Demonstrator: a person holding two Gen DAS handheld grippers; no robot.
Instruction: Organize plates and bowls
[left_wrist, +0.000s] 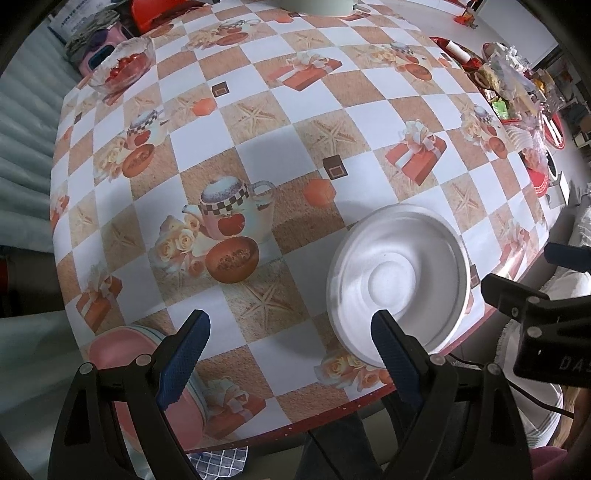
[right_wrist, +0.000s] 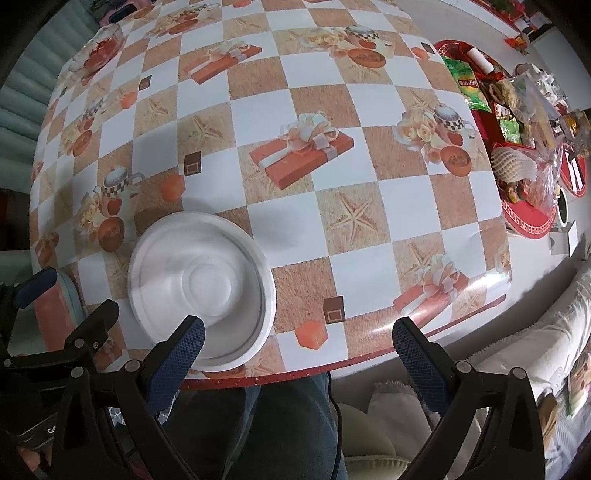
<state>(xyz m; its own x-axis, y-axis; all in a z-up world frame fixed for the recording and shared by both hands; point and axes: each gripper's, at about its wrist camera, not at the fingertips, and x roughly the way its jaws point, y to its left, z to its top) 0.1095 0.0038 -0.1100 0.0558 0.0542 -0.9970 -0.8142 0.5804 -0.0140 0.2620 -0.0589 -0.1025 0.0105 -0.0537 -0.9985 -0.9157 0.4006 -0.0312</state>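
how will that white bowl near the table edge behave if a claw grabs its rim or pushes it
The round white bowl looks rigid with a thin rim, probably light. Its smooth glossy inside suggests claw pads may slip. Pushed, it would likely slide on the shiny checked tablecloth, and it sits close to the table's near edge.

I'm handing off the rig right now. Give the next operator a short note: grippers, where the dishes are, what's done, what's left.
Left gripper: open, empty, above the table's near edge.
Right gripper: open, empty, beside the white bowl.
White bowl: upright, alone on the tablecloth near the front edge.
Pink plate stack: at the near left corner, under the left gripper.
Done: nothing visibly grouped with the bowl.
Left: probably move the white bowl to the stack.
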